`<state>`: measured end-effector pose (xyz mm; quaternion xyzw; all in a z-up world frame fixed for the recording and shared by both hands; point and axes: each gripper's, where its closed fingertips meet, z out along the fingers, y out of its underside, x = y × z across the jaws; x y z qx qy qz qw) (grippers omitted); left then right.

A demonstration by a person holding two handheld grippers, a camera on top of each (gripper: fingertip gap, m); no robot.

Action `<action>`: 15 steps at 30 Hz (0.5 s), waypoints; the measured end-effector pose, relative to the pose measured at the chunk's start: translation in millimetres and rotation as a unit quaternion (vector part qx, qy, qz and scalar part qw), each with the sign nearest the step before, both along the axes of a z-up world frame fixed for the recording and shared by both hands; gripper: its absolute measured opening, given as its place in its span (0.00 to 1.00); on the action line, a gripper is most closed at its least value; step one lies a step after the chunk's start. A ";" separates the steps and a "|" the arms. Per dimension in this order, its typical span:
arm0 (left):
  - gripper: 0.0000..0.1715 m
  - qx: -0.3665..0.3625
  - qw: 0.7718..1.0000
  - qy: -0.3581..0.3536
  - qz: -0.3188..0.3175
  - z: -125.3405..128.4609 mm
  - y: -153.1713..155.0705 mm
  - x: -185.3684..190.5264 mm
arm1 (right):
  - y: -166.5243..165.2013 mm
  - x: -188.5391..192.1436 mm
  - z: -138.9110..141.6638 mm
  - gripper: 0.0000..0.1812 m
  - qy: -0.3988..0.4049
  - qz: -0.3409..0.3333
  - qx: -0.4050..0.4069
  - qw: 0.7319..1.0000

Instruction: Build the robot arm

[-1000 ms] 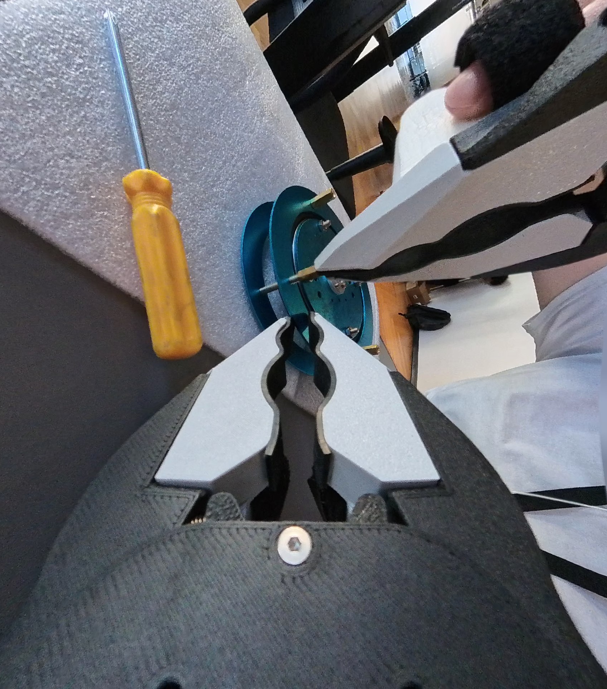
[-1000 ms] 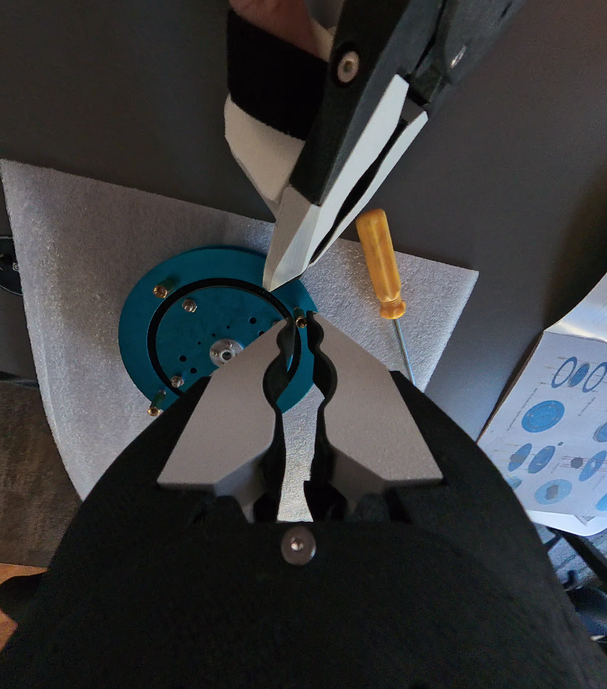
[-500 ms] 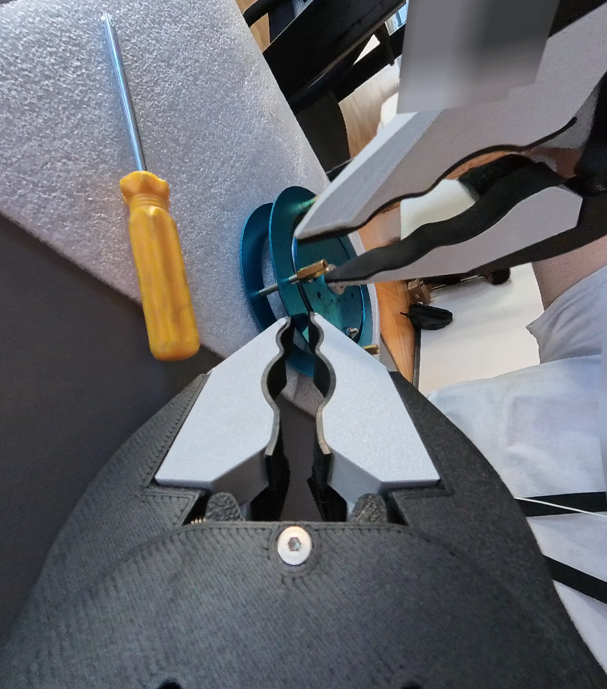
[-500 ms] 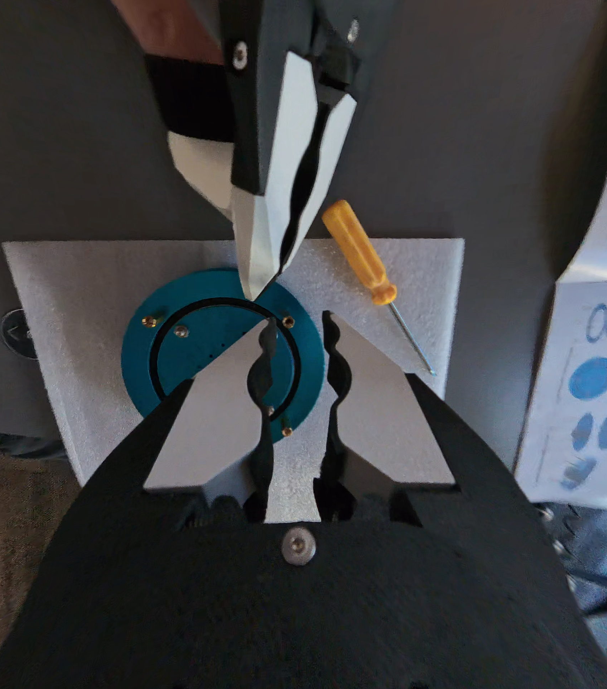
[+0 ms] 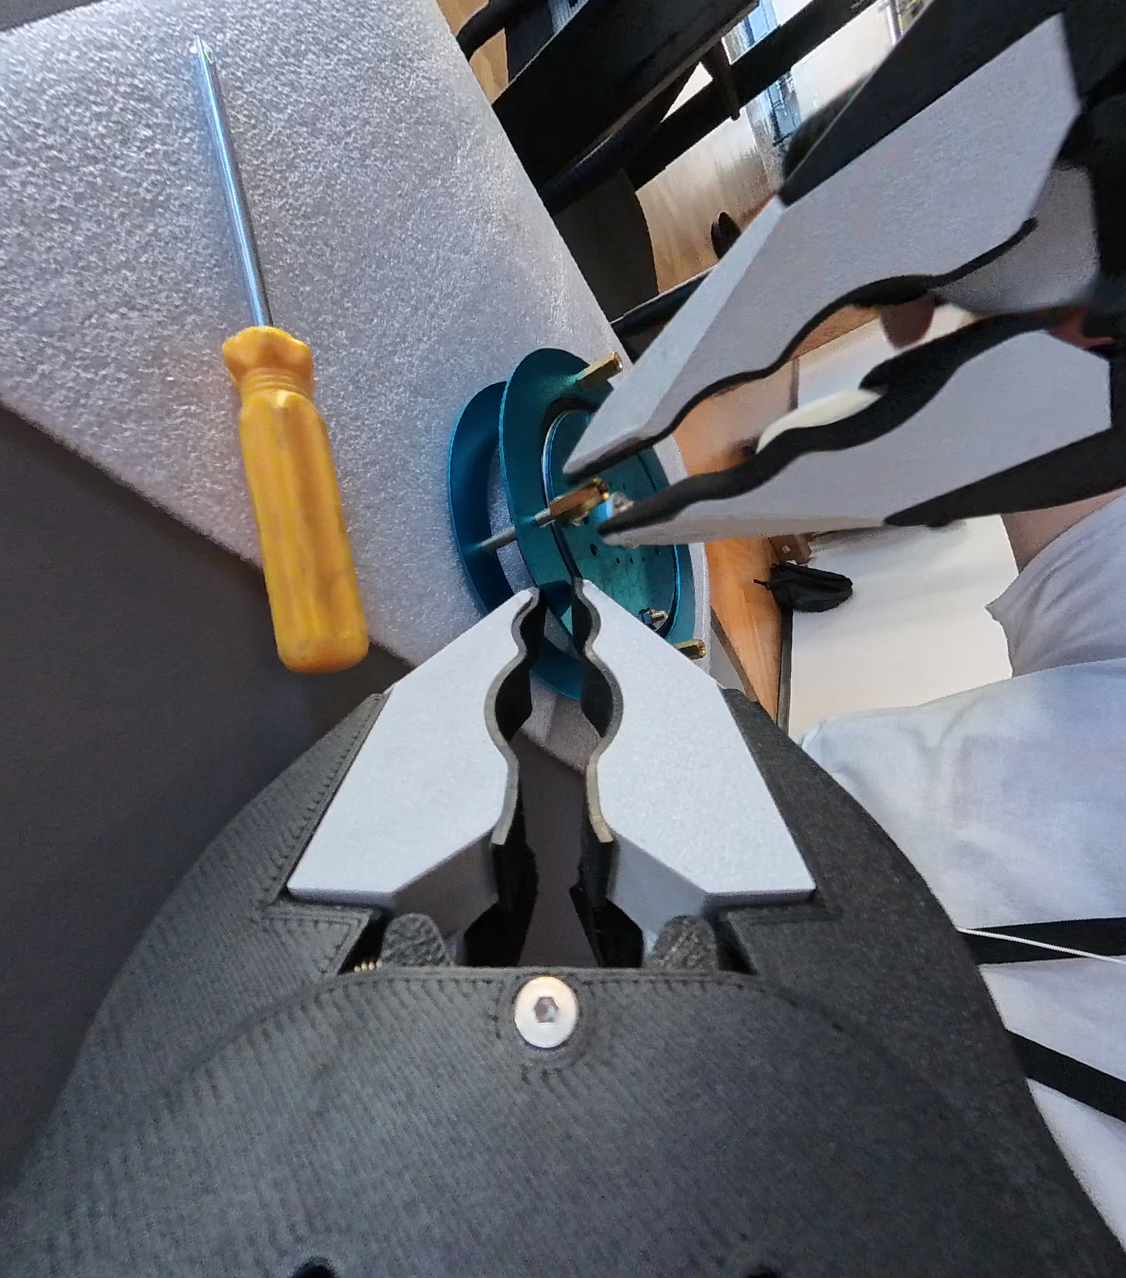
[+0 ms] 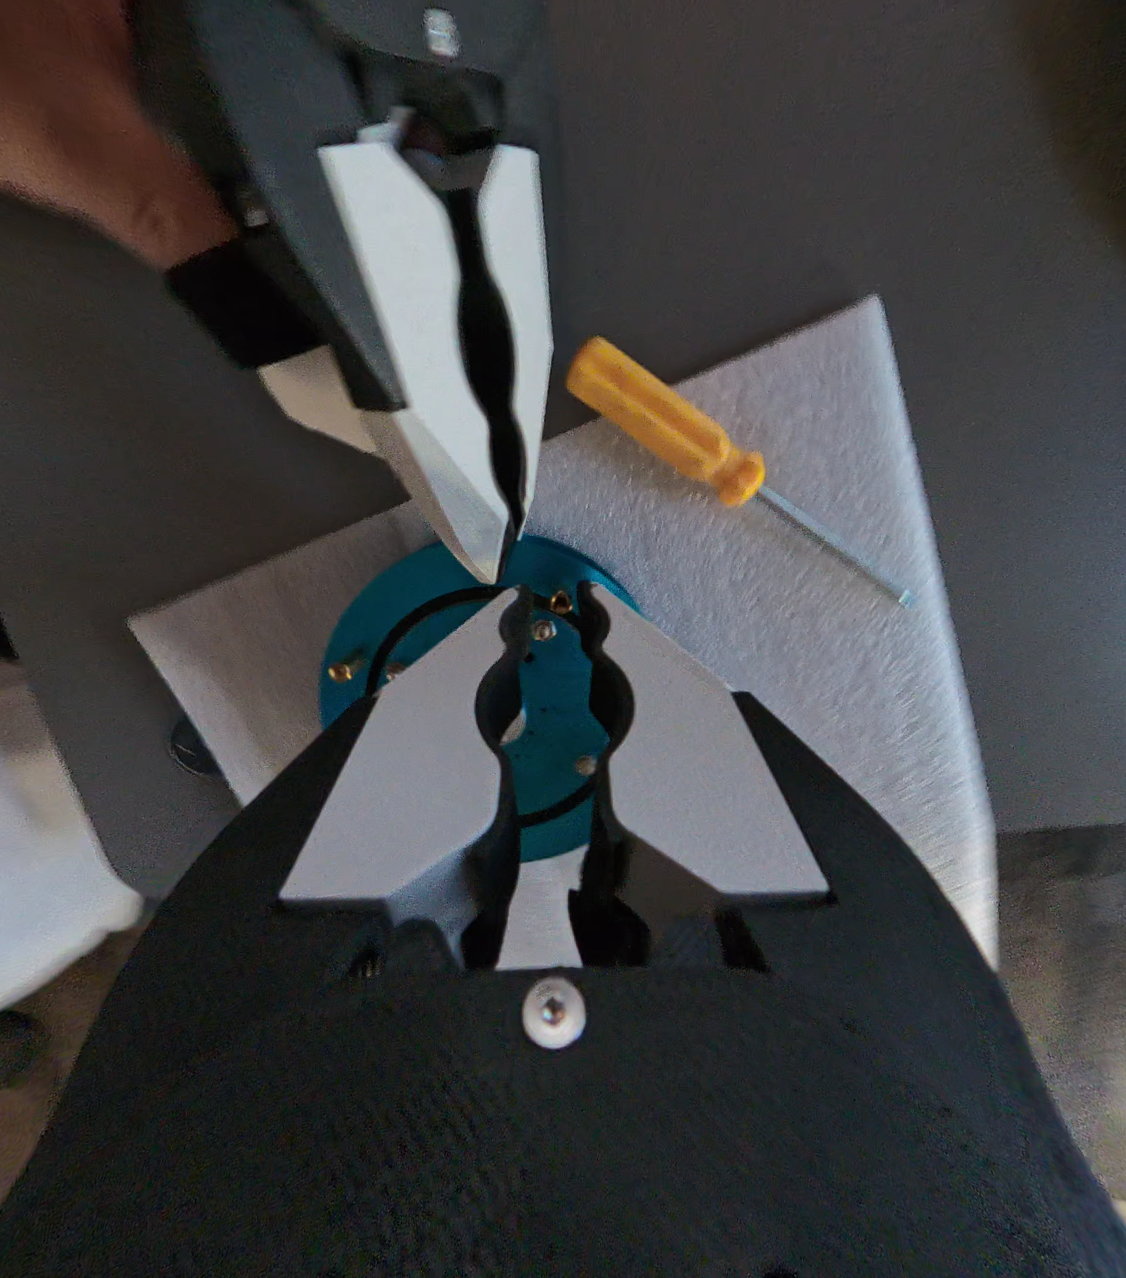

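A blue disc assembly of two stacked plates joined by brass standoffs lies on a white foam sheet. My left gripper is shut on the rim of the upper plate. My right gripper comes in from the upper right, open, with its tips on either side of a brass standoff. In the right wrist view, my right gripper is open over the blue disc assembly with the standoff between its tips. The left gripper pinches the rim there.
A yellow-handled screwdriver lies on the foam beside the disc, and shows in the right wrist view too. The foam sheet rests on a dark grey tabletop. A person in a white shirt is close on the right. Black furniture legs stand beyond. Left and right tips are no more than a few centimetres apart.
My right gripper was shut on the brass standoff, then opened and pulled back, and has now swung round with its open tips either side of the standoff. My left gripper has kept its grip.
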<state>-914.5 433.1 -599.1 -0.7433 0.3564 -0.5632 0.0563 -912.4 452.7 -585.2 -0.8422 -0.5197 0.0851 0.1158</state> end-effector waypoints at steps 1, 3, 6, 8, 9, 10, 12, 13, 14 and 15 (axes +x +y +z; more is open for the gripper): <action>0.03 0.000 1.000 0.000 0.000 0.0 -0.1 0.0 | 1.7 -1.3 2.9 0.08 -0.008 0.056 0.019 0.998; 0.03 0.001 1.000 0.000 -0.001 0.0 -0.2 -0.1 | 0.3 -5.3 7.1 0.11 -0.017 0.170 0.053 0.984; 0.03 0.002 1.000 0.000 0.001 -0.1 0.1 -0.3 | 5.3 -2.1 5.9 0.09 -0.061 0.253 0.089 0.961; 0.03 0.001 1.000 -0.001 0.000 0.0 -0.1 -0.5 | 2.8 -2.2 2.9 0.07 -0.070 0.252 0.062 0.963; 0.03 0.001 1.000 -0.001 0.000 -0.1 -0.2 -0.5 | 0.1 -2.3 1.3 0.07 -0.072 0.253 0.047 0.964; 0.03 0.001 1.000 -0.001 0.000 -0.1 -0.2 -0.5 | -1.4 -0.1 -0.3 0.03 -0.082 0.255 0.037 0.963; 0.03 0.003 1.000 0.001 0.001 -0.4 0.4 -0.3 | -0.4 0.9 -1.3 0.03 -0.093 0.249 0.035 0.963; 0.03 0.003 1.000 0.001 0.001 -0.4 0.4 -0.2 | -0.4 1.1 -1.3 0.02 -0.095 0.241 0.031 0.965; 0.03 0.004 1.000 0.002 0.001 -0.6 0.5 -0.2 | 0.0 0.8 -1.7 0.02 -0.095 0.222 0.025 0.970; 0.03 0.005 1.000 0.003 0.001 -0.8 0.6 -0.4 | 0.4 0.2 -2.1 0.02 -0.092 0.187 0.014 0.978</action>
